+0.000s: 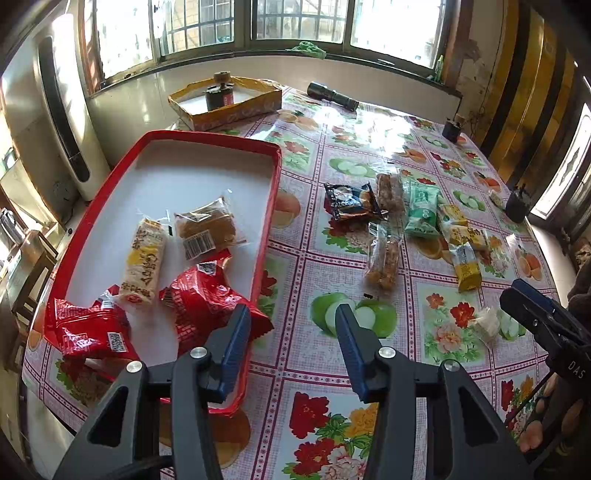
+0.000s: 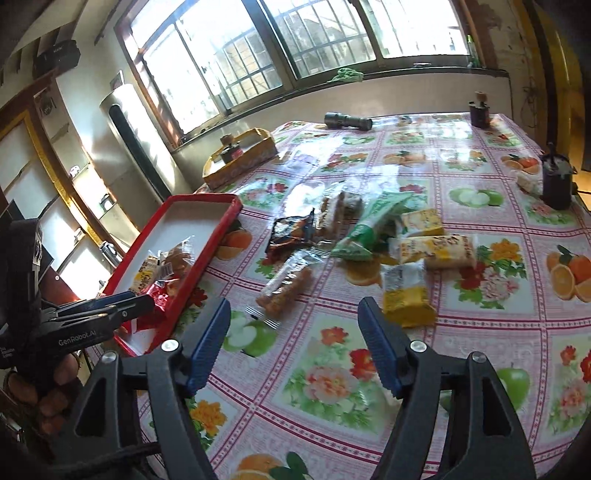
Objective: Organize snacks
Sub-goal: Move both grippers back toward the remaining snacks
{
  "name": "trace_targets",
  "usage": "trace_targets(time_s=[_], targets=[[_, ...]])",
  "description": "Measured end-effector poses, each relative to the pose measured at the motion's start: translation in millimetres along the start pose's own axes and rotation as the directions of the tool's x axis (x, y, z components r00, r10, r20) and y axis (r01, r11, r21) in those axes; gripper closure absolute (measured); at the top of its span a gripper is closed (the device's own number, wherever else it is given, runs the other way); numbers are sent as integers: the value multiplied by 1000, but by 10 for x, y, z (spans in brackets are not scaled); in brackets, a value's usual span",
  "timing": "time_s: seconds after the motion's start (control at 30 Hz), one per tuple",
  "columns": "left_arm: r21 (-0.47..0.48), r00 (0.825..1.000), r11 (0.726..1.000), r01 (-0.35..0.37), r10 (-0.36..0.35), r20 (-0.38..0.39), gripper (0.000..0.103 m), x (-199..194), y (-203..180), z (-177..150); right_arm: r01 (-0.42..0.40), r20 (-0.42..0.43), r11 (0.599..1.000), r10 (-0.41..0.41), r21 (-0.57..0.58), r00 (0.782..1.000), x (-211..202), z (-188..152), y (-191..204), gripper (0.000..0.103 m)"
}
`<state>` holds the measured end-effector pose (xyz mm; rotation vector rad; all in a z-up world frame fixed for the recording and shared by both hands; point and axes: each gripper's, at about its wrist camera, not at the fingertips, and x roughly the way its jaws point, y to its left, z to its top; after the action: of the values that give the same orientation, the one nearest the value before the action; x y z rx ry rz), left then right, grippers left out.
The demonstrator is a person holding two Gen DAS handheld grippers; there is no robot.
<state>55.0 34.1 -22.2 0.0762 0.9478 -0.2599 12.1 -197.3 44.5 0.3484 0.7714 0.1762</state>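
Though snack-strewn, tablecloth (image 2: 332,387) bare nearside

Barred windows (image 1: 295,26), bright daylight, floral tablecloth (image 1: 369,369)

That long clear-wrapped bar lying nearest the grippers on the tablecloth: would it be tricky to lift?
The clear-wrapped bar probably feels light. Its glossy film looks slippery, so the pads might slide. The crimped ends look floppy, while the chunky filling seems stiff but possibly crumbly if squeezed hard.
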Motion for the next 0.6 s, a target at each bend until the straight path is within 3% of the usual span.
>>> trace_targets(time_s=[0.27, 0.6], targets=[[46, 999, 998, 40, -39, -38, 54, 134, -284, -9, 99, -18, 994, -99, 42, 995, -216, -232, -397, 29], [84, 994, 993, 84, -77, -77, 49, 240, -481, -30, 129, -57, 992, -127, 20, 990, -262, -404, -502, 29]])
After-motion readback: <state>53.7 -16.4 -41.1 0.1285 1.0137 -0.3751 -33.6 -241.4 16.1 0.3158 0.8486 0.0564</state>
